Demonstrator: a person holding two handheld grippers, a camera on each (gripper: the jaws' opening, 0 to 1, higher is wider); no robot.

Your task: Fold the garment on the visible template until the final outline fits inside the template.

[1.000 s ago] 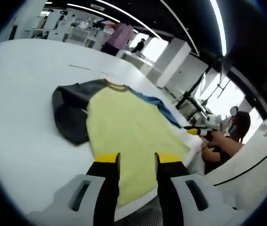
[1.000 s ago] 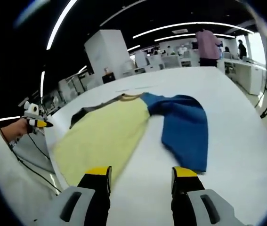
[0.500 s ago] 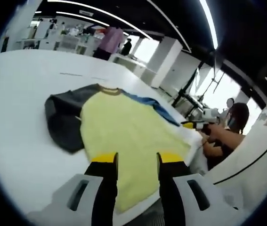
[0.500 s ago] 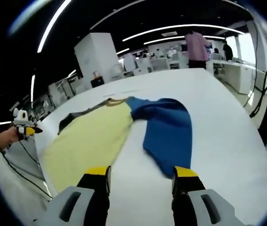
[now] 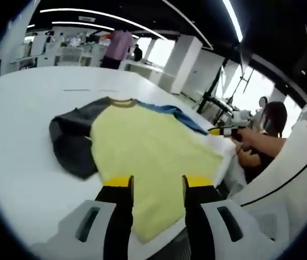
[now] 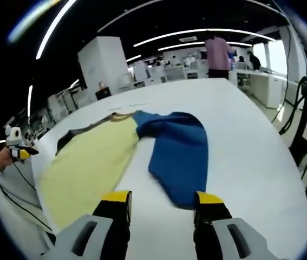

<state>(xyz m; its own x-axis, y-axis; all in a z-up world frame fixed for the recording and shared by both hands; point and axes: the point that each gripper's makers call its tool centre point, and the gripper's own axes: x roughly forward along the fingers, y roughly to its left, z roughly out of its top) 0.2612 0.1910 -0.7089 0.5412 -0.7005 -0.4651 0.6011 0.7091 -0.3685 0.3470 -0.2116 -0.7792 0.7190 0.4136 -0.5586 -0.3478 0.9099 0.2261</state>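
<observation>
Left gripper view: the left tool [image 5: 151, 183] rises from the bottom of the frame, jaws apart and holding nothing, its yellow-tipped ends over the near hem of the garment [image 5: 142, 149]. The garment lies flat on the white table [image 5: 18, 135] at frame centre, with a yellow body, a dark grey sleeve [image 5: 72, 138] folded at left and a blue sleeve [image 5: 175, 114] along the upper right edge. At right, a person's hand [image 5: 248, 143] holds the other tool beyond the table edge.

Right gripper view: the right tool [image 6: 163, 199] stands at bottom centre, jaws apart and empty, just before the cuff of the blue sleeve [image 6: 177, 151]. The garment's yellow body [image 6: 88, 162] spreads toward the lower left. A person in a pink top [image 6: 217, 51] stands at the far upper right.
</observation>
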